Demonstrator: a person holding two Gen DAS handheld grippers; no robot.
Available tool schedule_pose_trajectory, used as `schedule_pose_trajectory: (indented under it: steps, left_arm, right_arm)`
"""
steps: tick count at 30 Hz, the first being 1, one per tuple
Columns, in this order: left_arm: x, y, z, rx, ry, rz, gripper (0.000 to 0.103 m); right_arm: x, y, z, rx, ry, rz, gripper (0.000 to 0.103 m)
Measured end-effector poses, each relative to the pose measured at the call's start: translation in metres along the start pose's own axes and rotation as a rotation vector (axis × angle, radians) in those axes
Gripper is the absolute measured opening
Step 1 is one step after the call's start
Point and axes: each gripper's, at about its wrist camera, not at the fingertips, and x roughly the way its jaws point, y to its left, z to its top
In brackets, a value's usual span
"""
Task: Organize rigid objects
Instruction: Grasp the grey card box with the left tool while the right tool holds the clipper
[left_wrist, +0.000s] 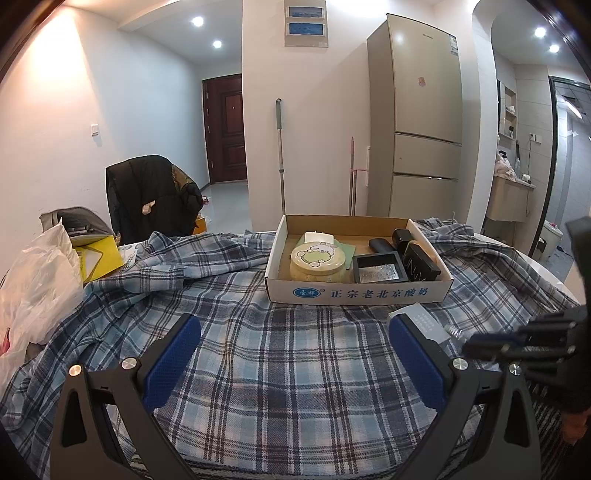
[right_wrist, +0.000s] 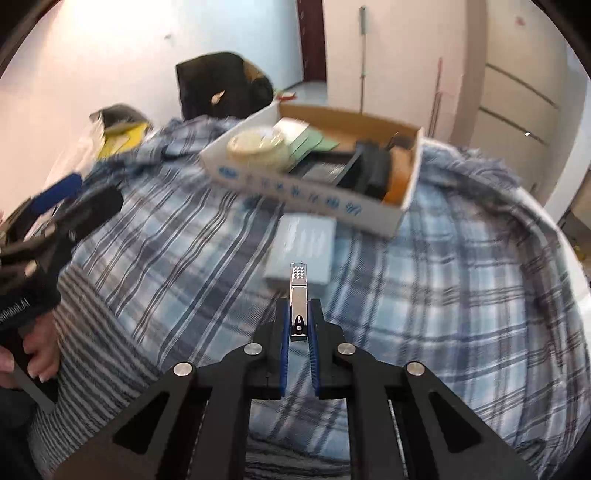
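Note:
A cardboard box (left_wrist: 354, 293) (right_wrist: 321, 203) sits on the plaid cloth. It holds a round cream tin with a rabbit lid (left_wrist: 318, 260), a black tray (left_wrist: 376, 267) and black cases (left_wrist: 421, 264). My right gripper (right_wrist: 298, 314) is shut on a silver nail clipper (right_wrist: 297, 299) and holds it above the cloth, short of the box. A pale blue flat packet (right_wrist: 301, 251) (left_wrist: 424, 321) lies on the cloth before the box. My left gripper (left_wrist: 295, 354) is open and empty, low over the cloth in front of the box.
A plaid cloth (left_wrist: 258, 362) covers the table. A white plastic bag (left_wrist: 37, 280) and yellow paper (left_wrist: 99, 258) lie at the left. A chair with a dark jacket (left_wrist: 147, 199) stands behind. A fridge (left_wrist: 417, 118) and mop handles (left_wrist: 280, 155) stand at the back wall.

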Motion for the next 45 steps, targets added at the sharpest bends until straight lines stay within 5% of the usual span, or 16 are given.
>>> schedule_pose_trajectory:
  steps: [5, 12, 14, 17, 26, 36, 39, 45]
  left_arm:
    - [0.003, 0.000, 0.000, 0.015, 0.029, 0.008, 0.103]
    - [0.031, -0.024, 0.008, 0.022, 0.251, -0.206, 0.103]
    - [0.041, -0.035, 0.010, 0.039, 0.295, -0.186, 0.100]
    - [0.057, -0.053, 0.015, 0.061, 0.365, -0.180, 0.080]
    - [0.111, -0.097, 0.021, 0.019, 0.603, -0.202, 0.080]
    - [0.139, -0.112, 0.013, 0.026, 0.687, -0.130, 0.080]
    - [0.135, -0.114, 0.010, 0.043, 0.665, -0.126, 0.055]
    - [0.116, -0.098, 0.013, -0.005, 0.673, -0.210, 0.049]
  right_arm:
    - [-0.004, -0.023, 0.007, 0.079, -0.041, -0.043, 0.009]
    - [-0.008, -0.050, 0.013, 0.173, -0.085, -0.107, 0.009]
    - [-0.010, -0.054, 0.014, 0.166, -0.114, -0.174, 0.009]
    - [-0.009, -0.063, 0.014, 0.178, -0.116, -0.229, 0.009]
    - [-0.014, -0.083, 0.013, 0.248, -0.116, -0.202, 0.009]
    - [-0.018, -0.083, 0.013, 0.255, -0.123, -0.169, 0.009]
    - [-0.019, -0.084, 0.012, 0.259, -0.125, -0.172, 0.009]
    - [-0.014, -0.084, 0.013, 0.258, -0.106, -0.169, 0.009]
